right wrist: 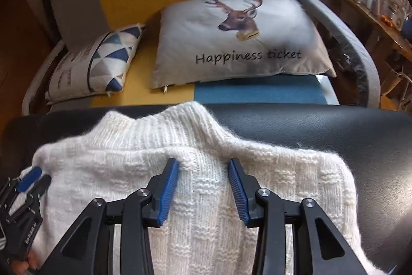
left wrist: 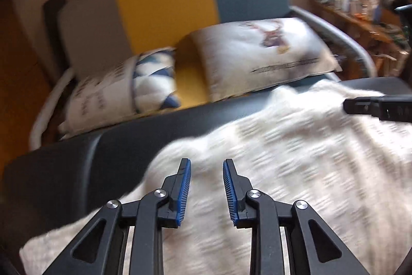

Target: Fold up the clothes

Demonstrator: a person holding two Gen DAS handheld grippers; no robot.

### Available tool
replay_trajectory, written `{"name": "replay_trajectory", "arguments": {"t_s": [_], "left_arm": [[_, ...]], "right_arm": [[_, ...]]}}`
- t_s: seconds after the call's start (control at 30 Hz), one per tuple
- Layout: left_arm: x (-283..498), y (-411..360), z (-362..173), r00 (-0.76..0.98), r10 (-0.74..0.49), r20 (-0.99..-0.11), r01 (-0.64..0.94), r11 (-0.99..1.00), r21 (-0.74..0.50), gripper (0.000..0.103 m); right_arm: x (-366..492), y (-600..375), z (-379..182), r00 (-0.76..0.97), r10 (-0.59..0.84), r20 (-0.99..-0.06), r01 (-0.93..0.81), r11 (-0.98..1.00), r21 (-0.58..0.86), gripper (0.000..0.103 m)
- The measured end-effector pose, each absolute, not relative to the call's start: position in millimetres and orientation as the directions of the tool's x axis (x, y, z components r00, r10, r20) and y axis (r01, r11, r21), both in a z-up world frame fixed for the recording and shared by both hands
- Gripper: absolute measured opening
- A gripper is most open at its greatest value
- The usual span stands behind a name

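The white knitted sweater [right wrist: 195, 172] lay spread, collar away, on the black table [right wrist: 334, 135], apparently not yet folded, with both the left gripper [left wrist: 206, 172] and right gripper [right wrist: 203, 172] narrowly parted, gripping nothing.

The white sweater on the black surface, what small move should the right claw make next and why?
Probably lower the right claw and close it on the knit just below the collar. The white sweater lies on the black surface with its collar toward the cushions, and this claw's jaws stand apart over the fabric, apparently gripping nothing. The left claw sits at the sweater's left shoulder edge, so together they could lift for a fold.
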State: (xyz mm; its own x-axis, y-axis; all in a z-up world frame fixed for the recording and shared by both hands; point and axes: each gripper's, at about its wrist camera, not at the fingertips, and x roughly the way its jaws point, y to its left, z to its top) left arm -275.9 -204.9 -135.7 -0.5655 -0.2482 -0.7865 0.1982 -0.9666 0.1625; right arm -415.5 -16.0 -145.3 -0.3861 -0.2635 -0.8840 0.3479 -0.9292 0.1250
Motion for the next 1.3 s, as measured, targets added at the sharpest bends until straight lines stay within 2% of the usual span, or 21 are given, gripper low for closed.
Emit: {"name": "replay_trajectory", "arguments": {"t_s": [0.13, 0.3, 0.43, 0.63, 0.83, 0.97, 1.07, 1.3], "left_arm": [[-267, -210, -149, -0.57, -0.271, -0.776, 0.203, -0.961, 0.186, 0.029], [-267, -211, -151, -0.58, -0.272, -0.768, 0.185, -0.962, 0.2, 0.029], [-253, -217, -132, -0.571, -0.211, -0.793, 0.191, -0.974, 0.121, 0.029], [-170, -212, -102, -0.628, -0.103, -0.772, 0.186, -0.982, -0.02, 0.029], [-59, -291, -123, -0.562, -0.074, -0.824, 0.439, -0.871, -0.222, 0.029], [5, -369, -135, -0.526, -0.139, -0.839, 0.63, -0.726, -0.274, 0.029], [42, -419, -123, -0.519, -0.264, -0.813, 0.728, -0.635, -0.258, 0.029], [55, -495, -106, -0.463, -0.415, -0.783, 0.784, -0.604, -0.143, 0.029]], "right_arm": [[-410, -22, -147, -0.443, -0.2, -0.874, 0.353, -0.935, 0.036, 0.041], [-389, -8, -127, -0.429, -0.285, -0.857, 0.352, -0.927, 0.132, 0.041], [-344, 19, -102, -0.403, -0.386, -0.83, 0.387, -0.893, 0.228, 0.041], [-231, 48, -93, -0.287, -0.499, -0.817, 0.467, -0.818, 0.336, 0.043], [-115, 22, -108, -0.176, -0.525, -0.833, 0.592, -0.732, 0.336, 0.043], [-63, -22, -111, -0.153, -0.531, -0.834, 0.692, -0.659, 0.293, 0.043], [-43, -54, -113, -0.134, -0.526, -0.84, 0.747, -0.61, 0.263, 0.043], [-49, -98, -135, -0.144, -0.418, -0.897, 0.75, -0.638, 0.177, 0.043]]}}
